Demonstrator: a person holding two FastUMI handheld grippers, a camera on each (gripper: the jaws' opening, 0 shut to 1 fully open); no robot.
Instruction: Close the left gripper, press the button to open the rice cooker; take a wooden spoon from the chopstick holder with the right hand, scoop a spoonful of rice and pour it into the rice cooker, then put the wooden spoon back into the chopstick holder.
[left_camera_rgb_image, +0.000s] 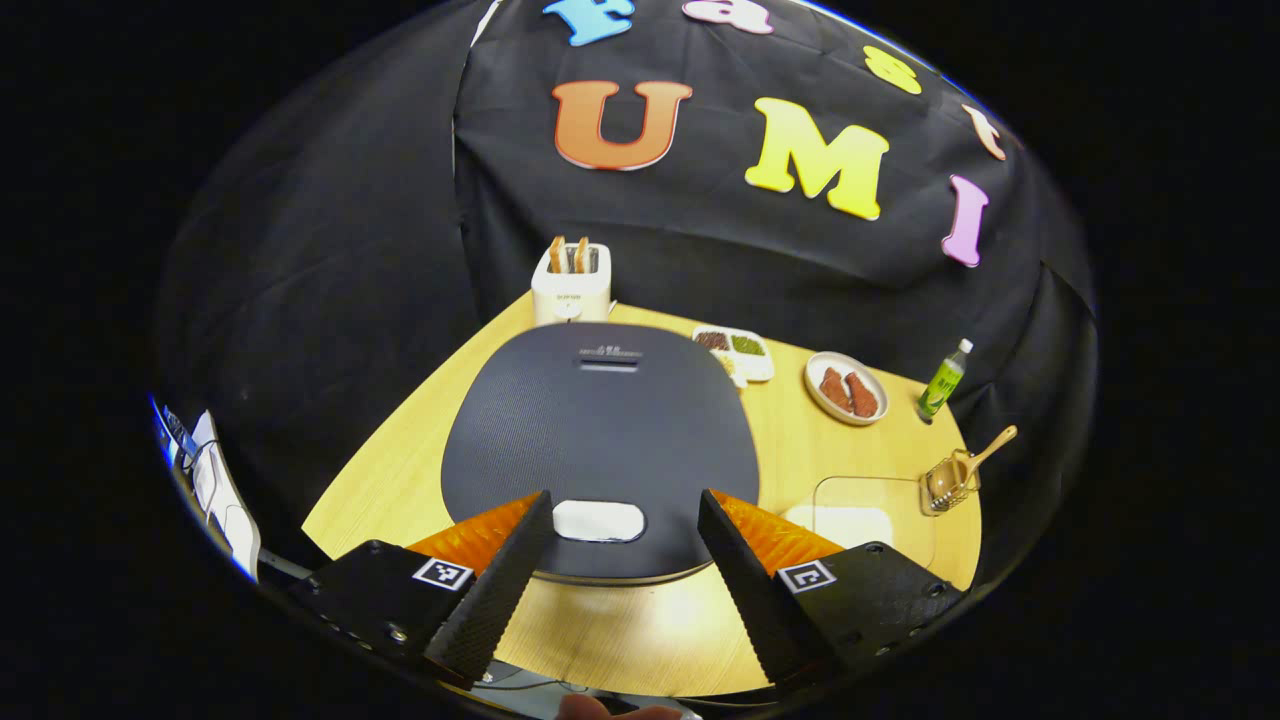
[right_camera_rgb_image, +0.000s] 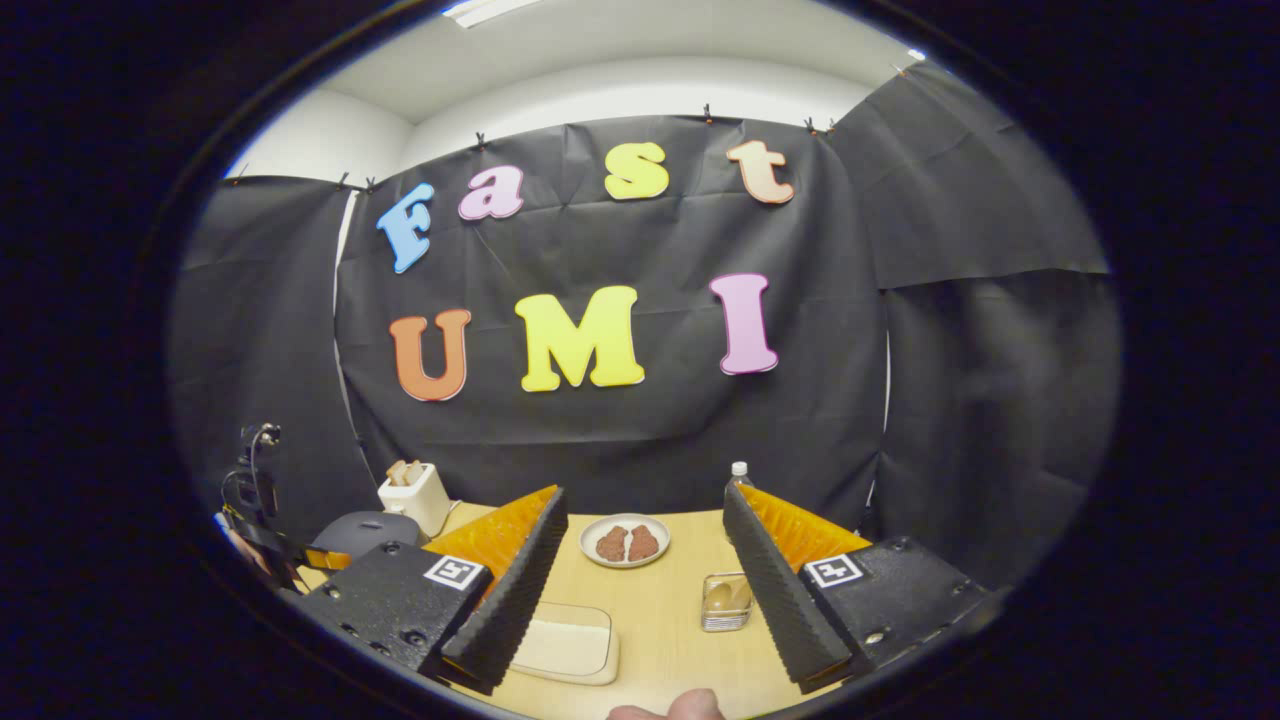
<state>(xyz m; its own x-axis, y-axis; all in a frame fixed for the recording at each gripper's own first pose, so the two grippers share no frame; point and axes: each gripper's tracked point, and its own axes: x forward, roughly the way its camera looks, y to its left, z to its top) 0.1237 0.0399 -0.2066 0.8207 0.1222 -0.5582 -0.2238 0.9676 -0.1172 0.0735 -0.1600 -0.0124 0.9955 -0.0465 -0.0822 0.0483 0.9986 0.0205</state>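
Left gripper (left_camera_rgb_image: 622, 560): fingers spread wide, hovering just above the near edge of the dark grey, rounded rice cooker (left_camera_rgb_image: 600, 440), holding nothing.
Button: the white oval button (left_camera_rgb_image: 598, 521) sits on the cooker's near edge, right between the two fingers, untouched.
Lid: down and shut.
Right gripper (right_camera_rgb_image: 640, 590): fingers wide apart too, empty, well to the right of the cooker above the pale wooden desk (right_camera_rgb_image: 660, 620).
Wooden spoon (left_camera_rgb_image: 975, 462): standing tilted in the small wire chopstick holder (left_camera_rgb_image: 948, 485), far right of the cooker.
Rice: a clear rectangular container of white rice (left_camera_rgb_image: 850, 520) lies just right of the cooker.
Behind the cooker: a white toaster (left_camera_rgb_image: 570, 282) with two slices up.
Right of the cooker, farther back: a round plate of reddish pieces (left_camera_rgb_image: 846, 388) and a green bottle (left_camera_rgb_image: 943, 380).
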